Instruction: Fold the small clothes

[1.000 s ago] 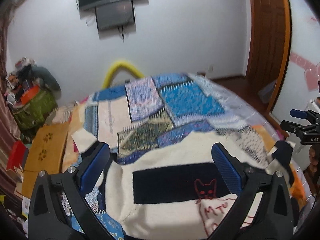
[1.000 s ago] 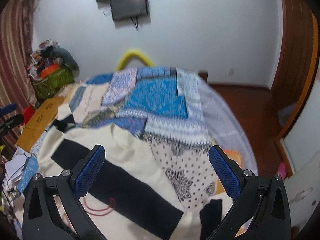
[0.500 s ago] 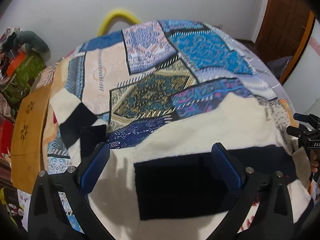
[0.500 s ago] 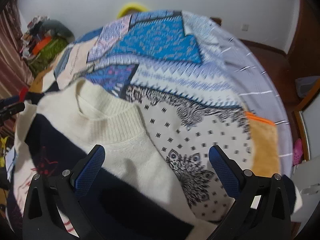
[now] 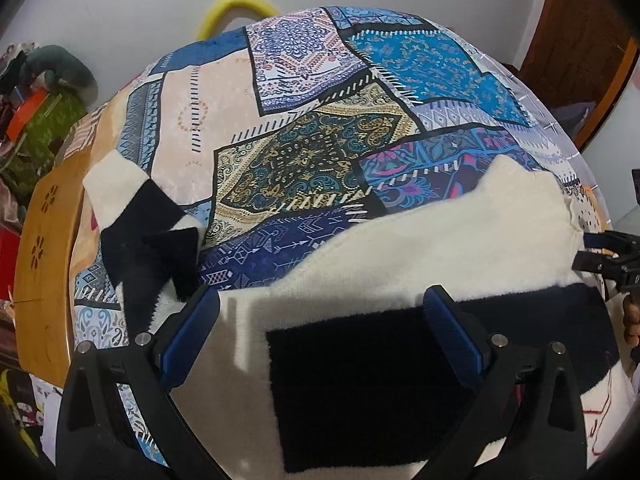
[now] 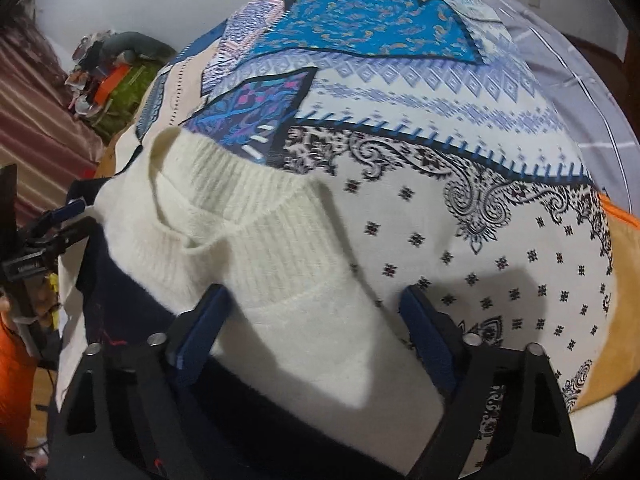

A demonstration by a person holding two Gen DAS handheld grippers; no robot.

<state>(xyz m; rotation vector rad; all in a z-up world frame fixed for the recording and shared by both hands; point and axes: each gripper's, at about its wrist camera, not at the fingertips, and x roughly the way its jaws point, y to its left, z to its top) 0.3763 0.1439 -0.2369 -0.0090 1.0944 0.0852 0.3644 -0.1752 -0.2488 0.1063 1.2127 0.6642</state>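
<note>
A cream knit sweater (image 5: 420,248) with a wide black band (image 5: 360,392) and red stitching lies flat on a patchwork bedspread (image 5: 312,148). Its cream-and-black sleeve (image 5: 136,224) lies out to the left. My left gripper (image 5: 320,332) is open, low over the sweater's shoulder and black band. In the right wrist view the ribbed collar (image 6: 248,208) and the other shoulder (image 6: 320,344) show. My right gripper (image 6: 312,324) is open, its blue pads on either side of that shoulder. Each gripper shows at the edge of the other's view.
The bedspread (image 6: 440,92) covers a bed that drops off at the right towards a wooden floor and door (image 5: 580,32). A tan wooden board (image 5: 48,248) and a pile of clutter (image 5: 40,92) stand left of the bed. A yellow hoop (image 5: 236,8) is behind it.
Both grippers have tilted down and come lower and closer over the sweater. The wall and screen have left the view. The sweater has not moved.
</note>
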